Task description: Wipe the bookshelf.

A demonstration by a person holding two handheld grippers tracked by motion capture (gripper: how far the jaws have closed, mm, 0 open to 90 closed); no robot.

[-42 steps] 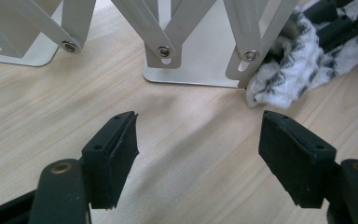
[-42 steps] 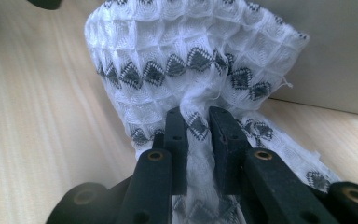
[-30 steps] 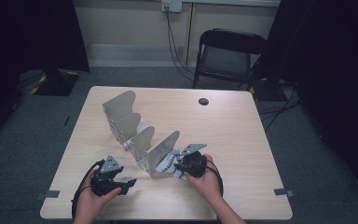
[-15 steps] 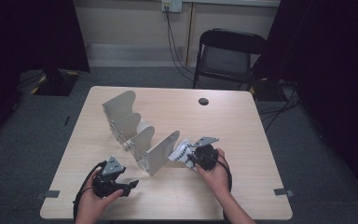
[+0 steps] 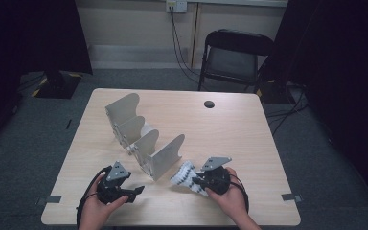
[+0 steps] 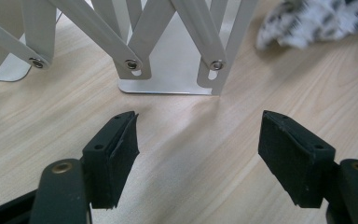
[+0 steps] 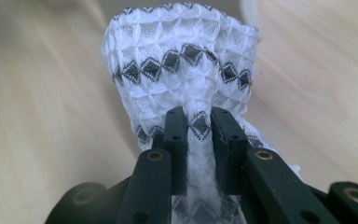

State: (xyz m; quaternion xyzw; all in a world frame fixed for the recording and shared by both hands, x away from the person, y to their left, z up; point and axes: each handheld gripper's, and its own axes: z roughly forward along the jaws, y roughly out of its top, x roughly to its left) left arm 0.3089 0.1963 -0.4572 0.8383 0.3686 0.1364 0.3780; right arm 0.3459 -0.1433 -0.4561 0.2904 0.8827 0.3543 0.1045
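In the high view your left gripper (image 5: 136,190) sits at the lower left of the frame, low over the wooden table (image 5: 249,139), with its jaws spread wide apart and nothing between them. In the left gripper view those two black pads (image 6: 116,149) stand well apart over bare wood, and the foot of the rack's near end (image 6: 168,60) rises just beyond them. That expanding rack (image 5: 143,139), a row of pale upright dividers joined by a scissor lattice, runs from the upper left of the table down toward its middle. The compartments between the dividers open upward; something pale and curved (image 5: 148,128) shows in the slot behind the second divider, but you cannot tell from here what it is, and the nearest slots look bare as far as the view reaches. Just right of the rack's near end, at the lower middle of the frame, hangs the cloth (image 5: 184,175), white with dark diamond bands, outside every compartment and close beside the last divider. Your right gripper (image 5: 195,182) at the lower right holds it: in the right gripper view the jaws are nearly together, clamped on a bunched fold of the cloth (image 7: 182,70), which balloons out past the tips. A small dark round grommet (image 5: 209,104) sits in the table's upper right.
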